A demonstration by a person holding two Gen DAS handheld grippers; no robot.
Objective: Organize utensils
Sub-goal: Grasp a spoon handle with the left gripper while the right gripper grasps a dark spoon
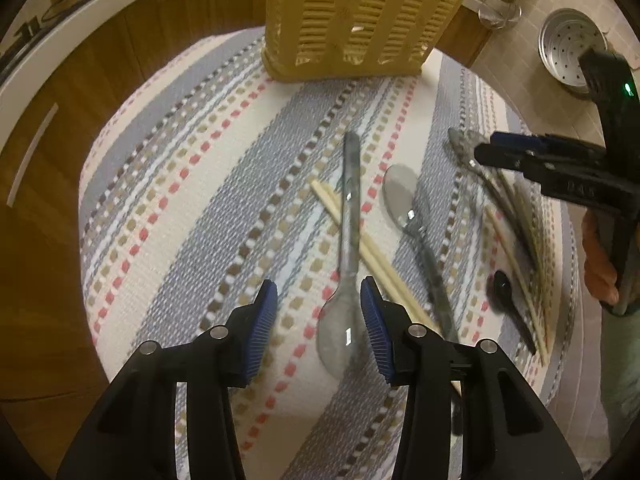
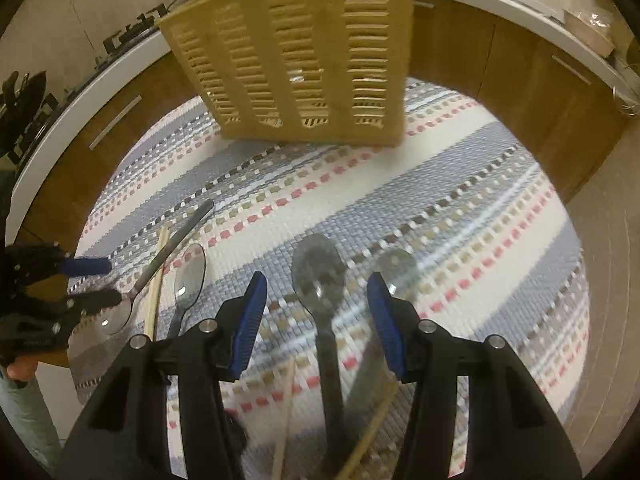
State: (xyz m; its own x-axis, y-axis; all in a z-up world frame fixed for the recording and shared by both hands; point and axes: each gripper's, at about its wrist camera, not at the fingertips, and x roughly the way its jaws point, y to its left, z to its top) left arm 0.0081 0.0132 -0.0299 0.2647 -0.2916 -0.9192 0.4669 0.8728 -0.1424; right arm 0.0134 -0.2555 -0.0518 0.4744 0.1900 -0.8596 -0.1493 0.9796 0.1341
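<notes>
Spoons and chopsticks are lying scattered on the striped cloth (image 1: 224,184). One long spoon (image 1: 345,280) is sitting low in the left view, between the spread jaws of the left gripper (image 1: 319,312), untouched. The right gripper (image 2: 317,308) is straddling a slotted spoon (image 2: 320,280), jaws parted. Bare cloth is separating them from the yellow basket (image 1: 360,20) at the top.

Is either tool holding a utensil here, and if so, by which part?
Nothing is held. The left tool straddles a metal spoon near its bowl, and the right tool straddles a slotted spoon; both spoons lie on the striped cloth, pads not pressing.
</notes>
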